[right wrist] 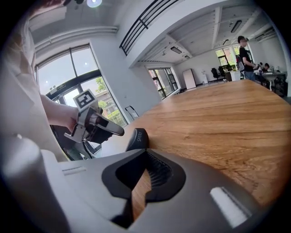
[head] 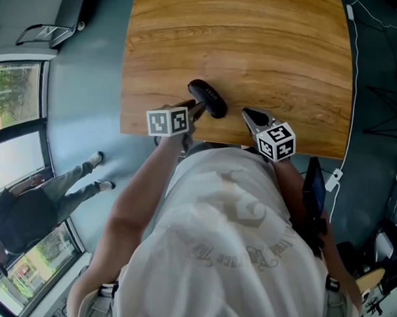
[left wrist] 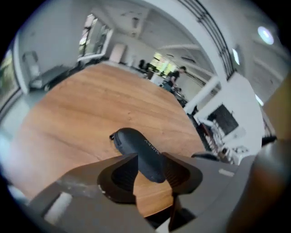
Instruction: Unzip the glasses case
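Wood-grain surface (head: 254, 46) carries one black glasses case (head: 208, 98) near its front edge. The left gripper (head: 198, 109) stands partly open with the case's near end between its jaws; whether the pads press cannot be told. The right gripper (head: 249, 113), jaws together and empty, sits just right of the case, apart from it.
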Demonstrator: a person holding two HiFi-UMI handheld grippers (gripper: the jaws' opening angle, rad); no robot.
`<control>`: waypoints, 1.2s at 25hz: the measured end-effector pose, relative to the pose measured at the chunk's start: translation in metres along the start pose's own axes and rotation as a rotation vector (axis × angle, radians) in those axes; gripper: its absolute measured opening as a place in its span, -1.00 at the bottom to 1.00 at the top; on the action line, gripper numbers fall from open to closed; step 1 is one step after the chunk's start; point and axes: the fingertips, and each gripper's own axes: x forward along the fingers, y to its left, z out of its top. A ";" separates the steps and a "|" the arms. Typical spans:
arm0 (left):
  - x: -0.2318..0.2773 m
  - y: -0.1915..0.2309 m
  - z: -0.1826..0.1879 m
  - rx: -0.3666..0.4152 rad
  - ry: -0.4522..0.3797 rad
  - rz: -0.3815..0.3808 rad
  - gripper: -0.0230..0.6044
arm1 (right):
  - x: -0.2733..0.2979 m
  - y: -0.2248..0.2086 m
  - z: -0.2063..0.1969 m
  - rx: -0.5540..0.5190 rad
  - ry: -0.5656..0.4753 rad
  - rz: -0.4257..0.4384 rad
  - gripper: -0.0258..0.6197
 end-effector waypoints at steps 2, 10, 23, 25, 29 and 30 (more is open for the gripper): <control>0.002 -0.001 0.001 -0.173 -0.010 -0.017 -0.30 | -0.004 -0.004 0.000 0.016 -0.011 -0.010 -0.90; 0.016 -0.006 0.004 -0.361 -0.011 0.043 0.26 | -0.025 -0.022 0.005 0.079 -0.056 -0.019 -0.90; 0.057 0.014 -0.011 -0.476 0.043 0.227 0.59 | -0.042 -0.047 0.003 0.106 -0.084 -0.009 -0.90; 0.061 0.015 -0.010 -0.464 0.047 0.228 0.53 | -0.038 -0.045 0.004 0.105 -0.082 -0.002 -0.90; 0.067 0.010 -0.013 -0.470 0.036 0.196 0.30 | -0.038 -0.040 0.004 0.094 -0.068 0.011 -0.90; 0.068 0.009 -0.013 -0.477 0.029 0.184 0.26 | -0.037 -0.039 0.005 0.091 -0.066 0.015 -0.90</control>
